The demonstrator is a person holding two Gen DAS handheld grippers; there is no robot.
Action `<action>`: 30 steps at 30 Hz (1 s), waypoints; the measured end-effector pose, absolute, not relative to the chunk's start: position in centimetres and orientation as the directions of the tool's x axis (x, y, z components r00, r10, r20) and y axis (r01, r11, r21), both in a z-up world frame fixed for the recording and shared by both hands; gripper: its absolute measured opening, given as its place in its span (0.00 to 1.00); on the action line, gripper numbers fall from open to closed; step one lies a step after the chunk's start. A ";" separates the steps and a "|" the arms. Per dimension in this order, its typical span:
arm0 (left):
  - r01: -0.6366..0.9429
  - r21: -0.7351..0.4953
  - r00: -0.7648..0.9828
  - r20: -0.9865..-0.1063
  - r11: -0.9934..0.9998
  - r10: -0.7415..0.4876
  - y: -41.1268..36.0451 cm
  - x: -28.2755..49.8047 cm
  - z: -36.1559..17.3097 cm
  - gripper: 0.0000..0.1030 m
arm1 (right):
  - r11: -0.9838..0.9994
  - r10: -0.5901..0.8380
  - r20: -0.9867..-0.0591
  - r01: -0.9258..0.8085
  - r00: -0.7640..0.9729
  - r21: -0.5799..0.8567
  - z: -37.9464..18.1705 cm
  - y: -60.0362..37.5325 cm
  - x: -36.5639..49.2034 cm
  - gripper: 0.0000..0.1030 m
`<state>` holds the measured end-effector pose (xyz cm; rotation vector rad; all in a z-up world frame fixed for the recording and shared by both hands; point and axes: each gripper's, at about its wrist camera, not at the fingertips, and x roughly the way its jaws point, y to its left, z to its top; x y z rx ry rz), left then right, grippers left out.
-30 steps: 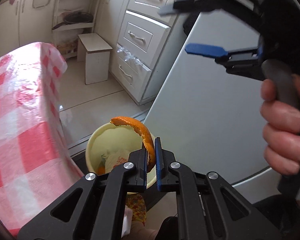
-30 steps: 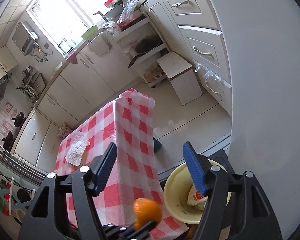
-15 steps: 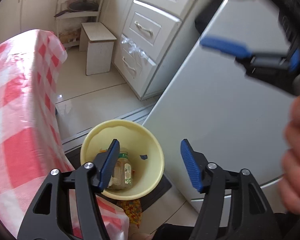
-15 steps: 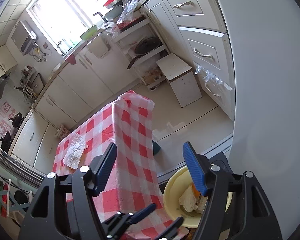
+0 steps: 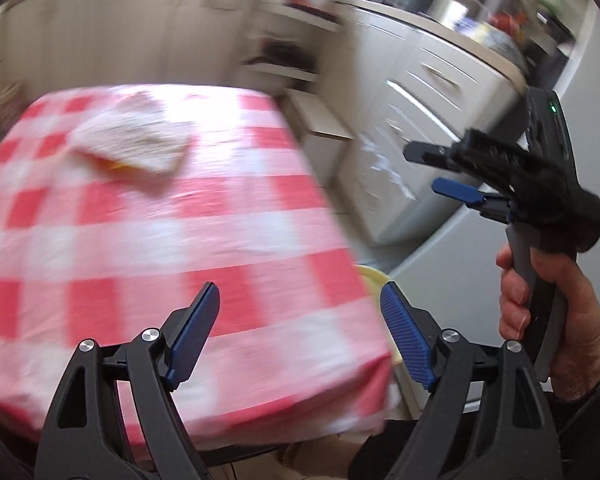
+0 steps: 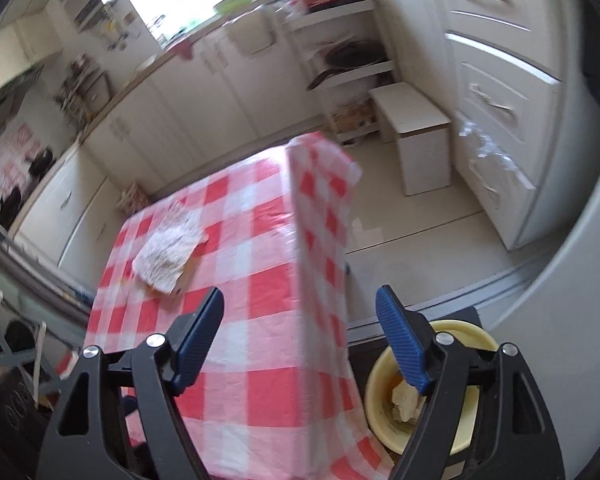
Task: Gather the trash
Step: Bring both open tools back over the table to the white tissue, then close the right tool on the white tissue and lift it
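From the left wrist we look down over our left tongs (image 5: pixel 300 336), whose blue pads have just been spreading and now stand released, with nothing between them. Ahead of the tips lies the table (image 5: pixel 228 240) under its red-and-white checked cloth, blurred here. Beyond the left pad, toward the far left of the tabletop, rests a crumpled napkin (image 5: pixel 134 142) with something orange showing at its near edge. Just past the right pad a sliver of the yellow bin (image 5: pixel 374 278) peeks from behind the table corner. To the right, a hand (image 5: pixel 556 320) grips the handle of our right tongs (image 5: pixel 428 172), seen side-on. From the right wrist, the right tongs (image 6: pixel 300 338) have also just been widening and stand released, empty. The napkin (image 6: pixel 170 254) lies on the table (image 6: pixel 260 300) ahead of the left pad. The yellow bin (image 6: pixel 380 380) sits on the floor below the right pad, beside the table's hanging cloth, with pale crumpled scraps inside.
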<state>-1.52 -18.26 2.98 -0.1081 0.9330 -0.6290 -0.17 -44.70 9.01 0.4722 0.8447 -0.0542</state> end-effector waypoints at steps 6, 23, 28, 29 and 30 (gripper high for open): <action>0.326 -0.393 0.461 -0.728 0.860 -0.508 -11.4 0.4 1.6 0.77 | 0.963 0.190 -0.753 0.031 0.630 0.269 8.5 -34.6 5.5 0.81; 0.169 -0.461 0.433 -0.759 0.871 -0.486 -4.2 4.4 -1.3 0.77 | 0.980 0.198 -0.806 -0.081 0.557 0.184 1.1 -24.6 21.5 0.85; 0.165 -0.460 0.429 -0.763 0.872 -0.484 -4.4 4.4 -1.7 0.78 | 0.976 0.215 -0.806 -0.108 0.552 0.187 1.0 -24.0 21.9 0.79; 0.164 -0.461 0.429 -0.763 0.872 -0.484 -4.2 4.3 -1.7 0.78 | 0.977 0.215 -0.806 -0.113 0.552 0.182 1.0 -23.8 21.8 0.74; 0.160 -0.463 0.429 -0.763 0.872 -0.484 -4.3 4.3 -1.7 0.78 | 0.978 0.207 -0.809 -0.122 0.550 0.167 1.1 -23.5 21.7 0.69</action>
